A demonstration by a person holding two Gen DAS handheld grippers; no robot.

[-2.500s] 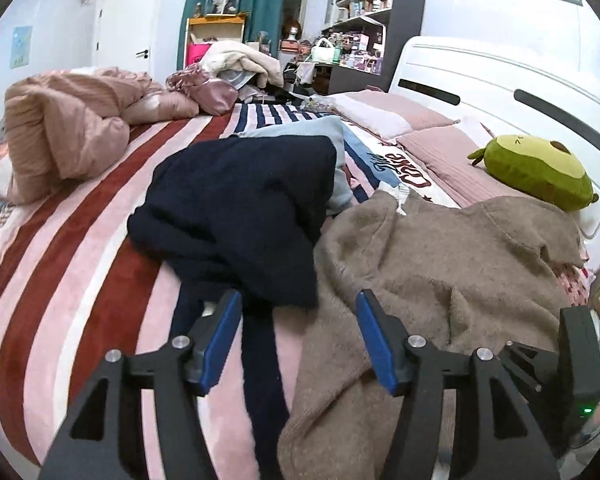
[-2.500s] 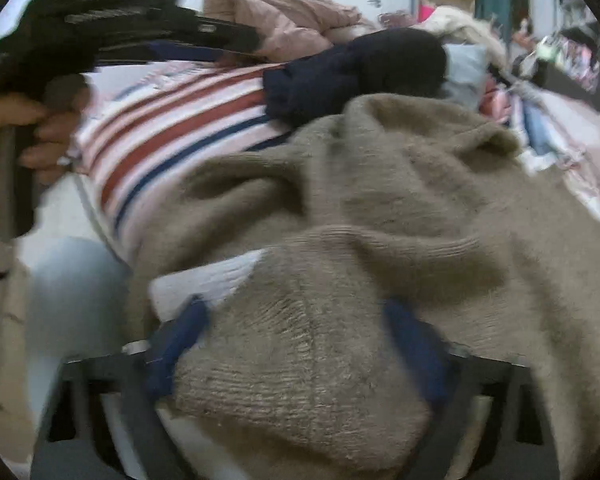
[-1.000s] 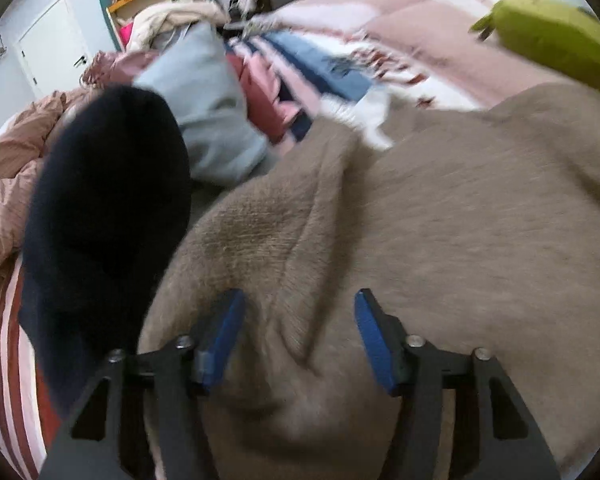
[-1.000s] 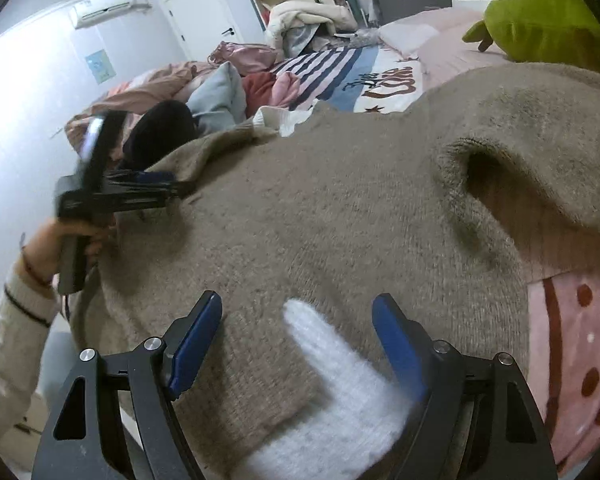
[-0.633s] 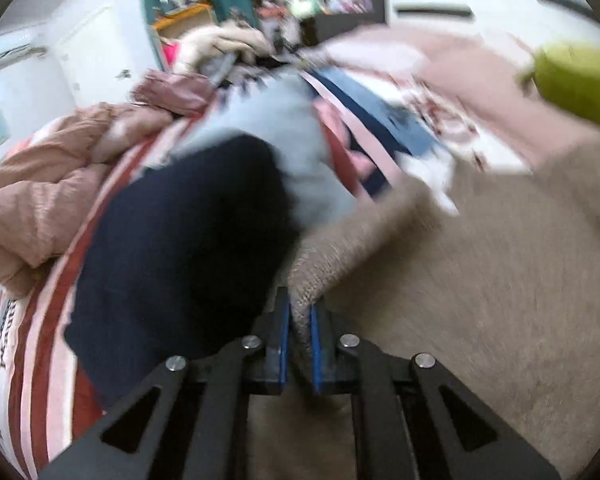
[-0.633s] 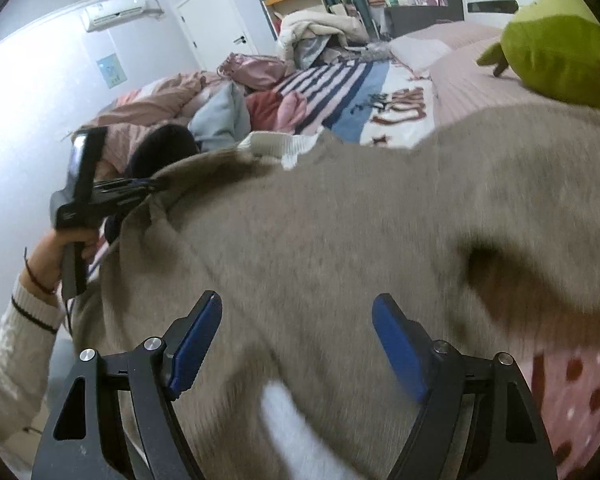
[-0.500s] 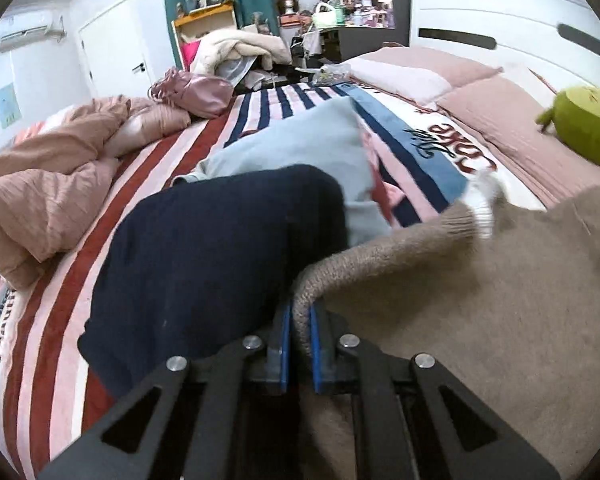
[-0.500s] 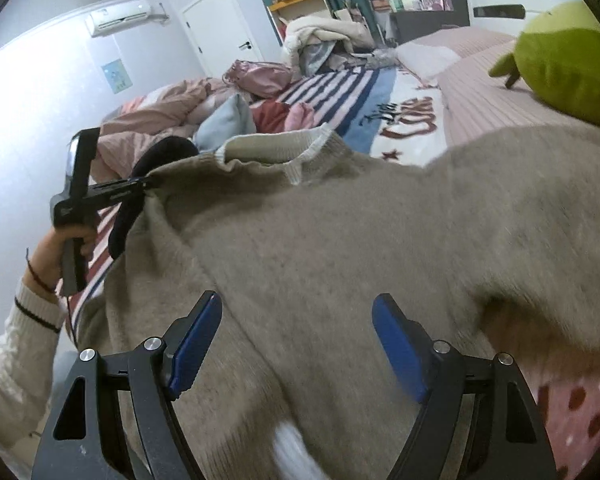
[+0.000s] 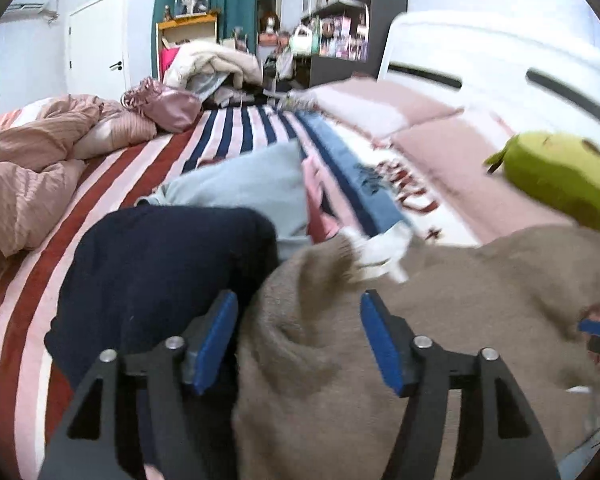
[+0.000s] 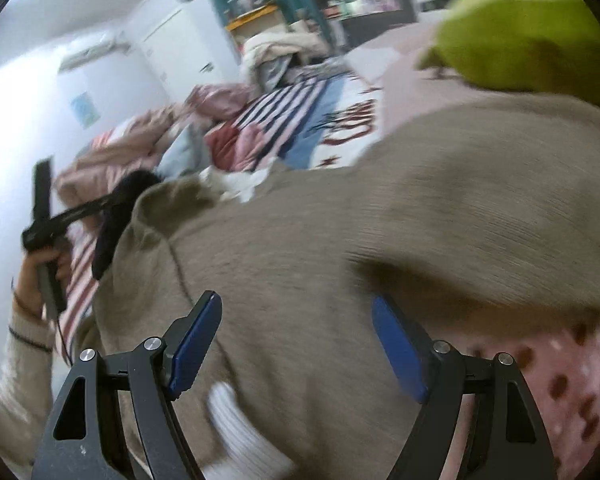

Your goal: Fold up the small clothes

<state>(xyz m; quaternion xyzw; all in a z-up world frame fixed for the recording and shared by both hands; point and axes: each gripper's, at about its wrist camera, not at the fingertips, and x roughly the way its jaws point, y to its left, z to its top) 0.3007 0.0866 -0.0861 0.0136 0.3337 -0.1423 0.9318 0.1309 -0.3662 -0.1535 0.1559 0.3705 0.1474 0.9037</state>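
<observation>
Left claw point(image 9: 298, 340) opening, sweater point(image 9: 440, 340) released | sweater beneath, between pads

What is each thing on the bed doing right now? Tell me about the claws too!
Brown sweater: spread out flat, crumpled at the near shoulder, not gripped.
Navy garment: bunched up beside the sweater.
Light blue garment: lying rumpled behind the navy one.
Green plush toy: resting by the pillows.
Left gripper: jaws opening, over the sweater.
Right gripper: jaws open, holding nothing.

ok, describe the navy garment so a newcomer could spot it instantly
On the striped bed, look at the near clothes pile. The navy garment lies left of the brown sweater, in front of a pale blue garment. It is the darkest piece there.
</observation>
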